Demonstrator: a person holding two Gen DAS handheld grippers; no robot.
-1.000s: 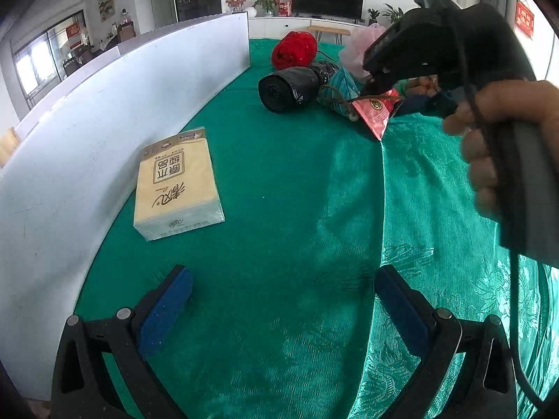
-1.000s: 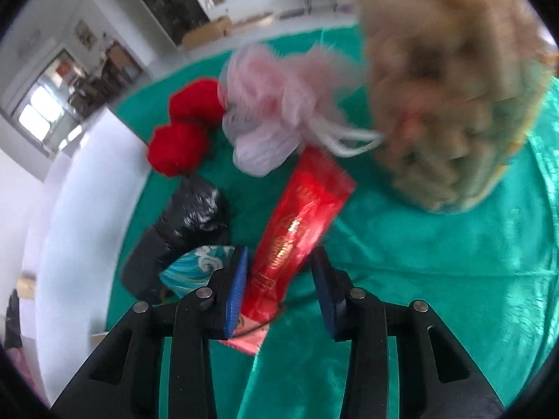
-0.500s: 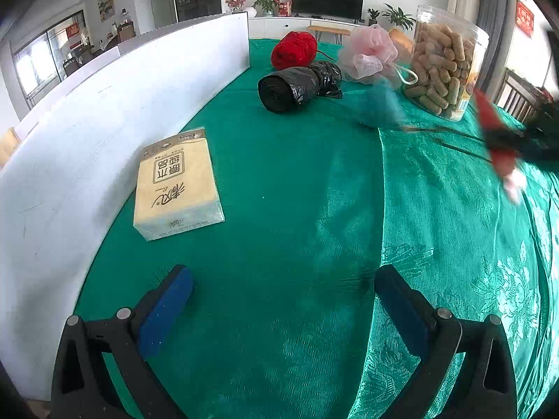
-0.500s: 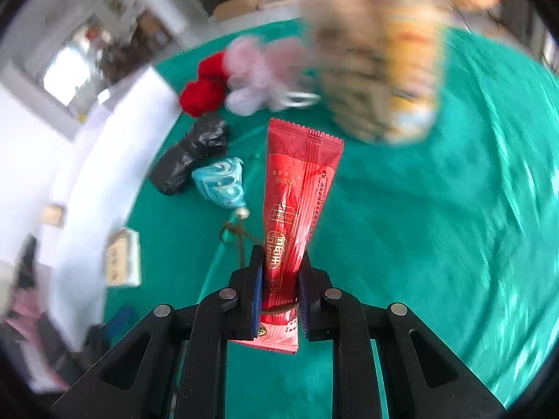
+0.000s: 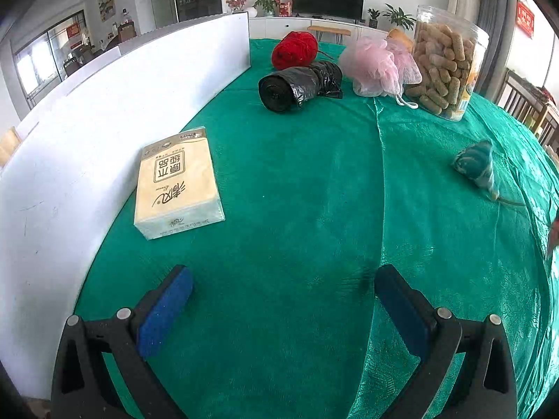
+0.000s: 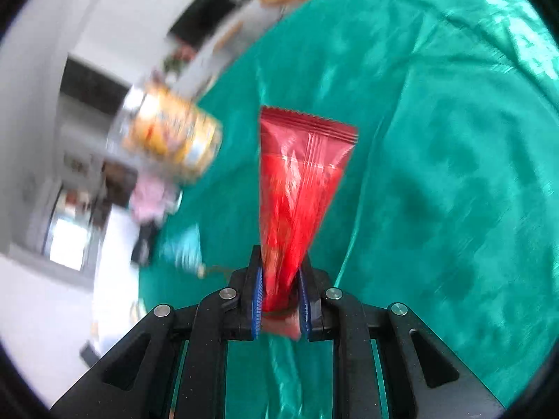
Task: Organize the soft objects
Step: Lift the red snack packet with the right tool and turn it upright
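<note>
While the right tongs (image 6: 280,302) stay clenched on the bottom end of the glossy red foil sachet (image 6: 300,188), it hangs clear above the green-clothed table (image 6: 454,174), apparently in transit to a sorting spot. Its long axis runs toward twelve o'clock, serrated end farthest away. The left tongs (image 5: 283,314) hover released and empty.
</note>
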